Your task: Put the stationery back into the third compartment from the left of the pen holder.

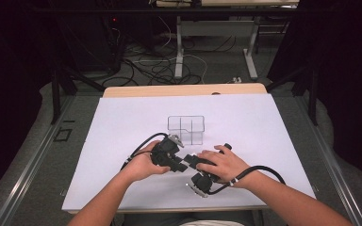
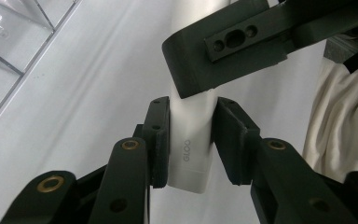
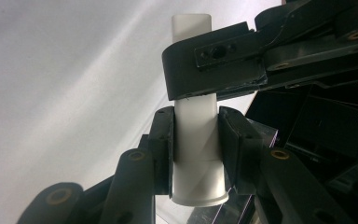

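Observation:
A white glue stick [image 2: 191,144] printed "GLOO" is held by both grippers just above the white table cover. In the left gripper view my left gripper [image 2: 192,109] is shut on its square-ended part, and a jaw of the right gripper [image 2: 242,42] crosses the stick farther up. In the right gripper view my right gripper [image 3: 196,116] is shut on the round end of the glue stick [image 3: 196,140], with the left gripper's jaw [image 3: 214,65] clamped beyond it. In the high view the left gripper [image 1: 179,164] and right gripper [image 1: 192,160] meet tip to tip at the table's front middle.
A clear plastic box with compartments [image 1: 186,128] stands just behind the grippers, its corner at the top left in the left gripper view [image 2: 14,56]. The white cover [image 1: 122,141] spans the table. White cloth [image 2: 340,126] lies at the right. Cables trail on the floor beyond [image 1: 160,66].

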Available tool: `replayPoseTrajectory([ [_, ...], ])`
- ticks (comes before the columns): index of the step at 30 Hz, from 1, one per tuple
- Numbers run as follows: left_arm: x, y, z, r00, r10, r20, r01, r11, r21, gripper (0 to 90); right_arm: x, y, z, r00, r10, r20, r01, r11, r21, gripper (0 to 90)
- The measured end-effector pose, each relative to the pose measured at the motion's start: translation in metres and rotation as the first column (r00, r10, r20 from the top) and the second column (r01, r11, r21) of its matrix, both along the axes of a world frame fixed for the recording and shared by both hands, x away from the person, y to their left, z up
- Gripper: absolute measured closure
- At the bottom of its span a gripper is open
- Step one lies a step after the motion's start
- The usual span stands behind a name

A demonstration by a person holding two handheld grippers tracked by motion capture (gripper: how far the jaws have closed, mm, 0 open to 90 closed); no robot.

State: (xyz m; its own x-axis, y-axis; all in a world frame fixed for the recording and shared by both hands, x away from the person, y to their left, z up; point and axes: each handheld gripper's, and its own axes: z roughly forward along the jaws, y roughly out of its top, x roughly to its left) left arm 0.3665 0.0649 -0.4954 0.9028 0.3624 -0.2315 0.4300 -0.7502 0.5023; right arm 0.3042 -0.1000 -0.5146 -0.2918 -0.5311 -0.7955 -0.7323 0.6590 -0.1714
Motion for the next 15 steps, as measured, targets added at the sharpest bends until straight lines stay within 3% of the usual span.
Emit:
replayPoseTrajectory([
  [8,0.0035,0.0017,0.0004,0.9999,-0.012,-0.007,0.012,0.9999,-0.009,68.7,0.0006,0.0007,0.0002,1.0,-0.008,0.005,0.008,1.0,-0.003,67.0],
  [15,0.0034,0.0033,0.0012,0.9995,0.027,-0.018,-0.027,0.9995,-0.017,69.2,0.0009,0.0004,0.001,0.9999,-0.015,0.006,0.015,1.0,0.016,65.0],
])
